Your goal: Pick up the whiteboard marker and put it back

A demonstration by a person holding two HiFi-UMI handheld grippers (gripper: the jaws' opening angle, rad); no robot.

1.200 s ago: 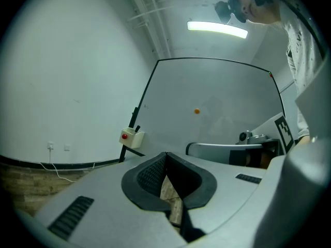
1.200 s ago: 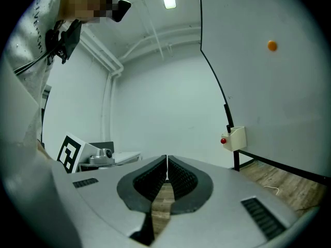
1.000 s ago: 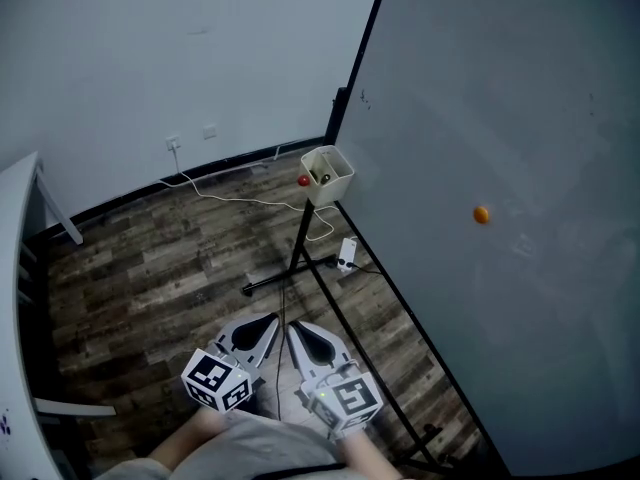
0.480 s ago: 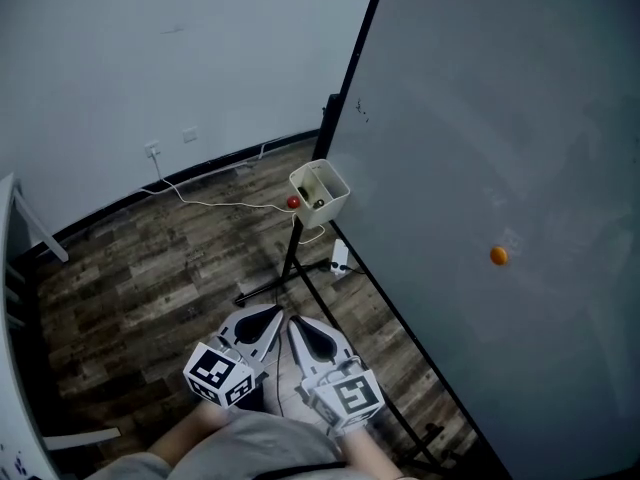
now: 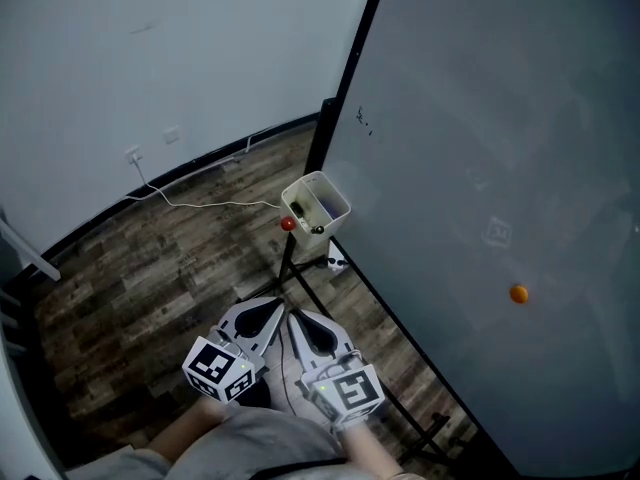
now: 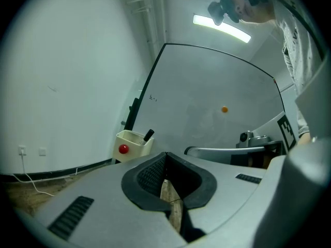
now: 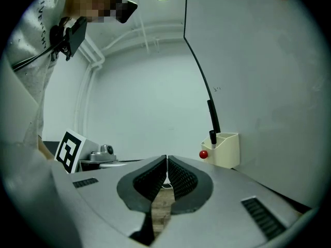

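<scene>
A black whiteboard marker [image 6: 148, 135] stands in a cream holder box [image 5: 316, 206] fixed to the whiteboard's left edge; its tip pokes above the box [image 7: 226, 150] as a dark marker [image 7: 212, 137]. A red magnet [image 5: 288, 224] sits on the box's front. My left gripper [image 5: 272, 317] and right gripper [image 5: 294, 327] hang side by side low in the head view, well short of the box. Both are shut with nothing between the jaws, as the left gripper [image 6: 165, 154] and right gripper [image 7: 166, 158] views show.
The large whiteboard [image 5: 480, 138] fills the right side, with an orange magnet [image 5: 518, 293] on it. Its black stand legs [image 5: 290, 268] spread over the wood floor below the box. A white cable [image 5: 200, 204] runs to a wall socket [image 5: 133, 154].
The head view has swung: the holder box and orange magnet now sit lower in the picture and nearer the grippers. Both grippers stay shut and close together.
</scene>
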